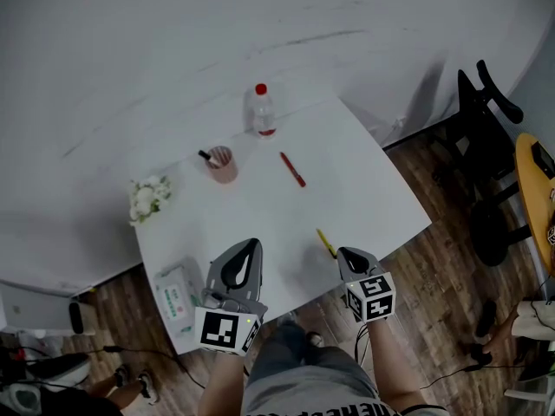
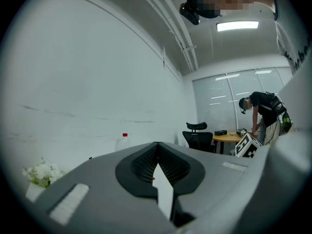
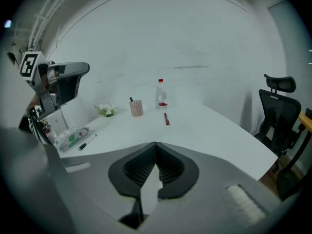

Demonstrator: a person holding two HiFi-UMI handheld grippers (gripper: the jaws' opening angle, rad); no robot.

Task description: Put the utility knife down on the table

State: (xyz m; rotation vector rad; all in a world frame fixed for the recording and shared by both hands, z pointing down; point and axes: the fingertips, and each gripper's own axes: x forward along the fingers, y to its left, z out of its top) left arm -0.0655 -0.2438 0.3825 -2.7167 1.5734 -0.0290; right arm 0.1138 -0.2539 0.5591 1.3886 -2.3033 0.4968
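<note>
A slim yellow utility knife [image 1: 326,243] lies flat on the white table [image 1: 364,189] near its front edge. My right gripper [image 1: 344,255] hovers just right of the knife's near end, jaws shut with nothing showing between them; in the right gripper view [image 3: 156,143] the knife is hidden below the jaws. My left gripper [image 1: 247,248] is held over the table's front left, jaws shut and empty. In the left gripper view [image 2: 157,143] it tilts up toward the wall.
A red pen-like stick [image 1: 292,169] lies mid-table. A red-capped bottle [image 1: 261,111], a pink pen cup [image 1: 220,164] and white flowers [image 1: 149,198] stand at the back. A wipes pack [image 1: 178,297] and a black marker [image 3: 87,141] lie front left. An office chair [image 1: 486,154] stands right.
</note>
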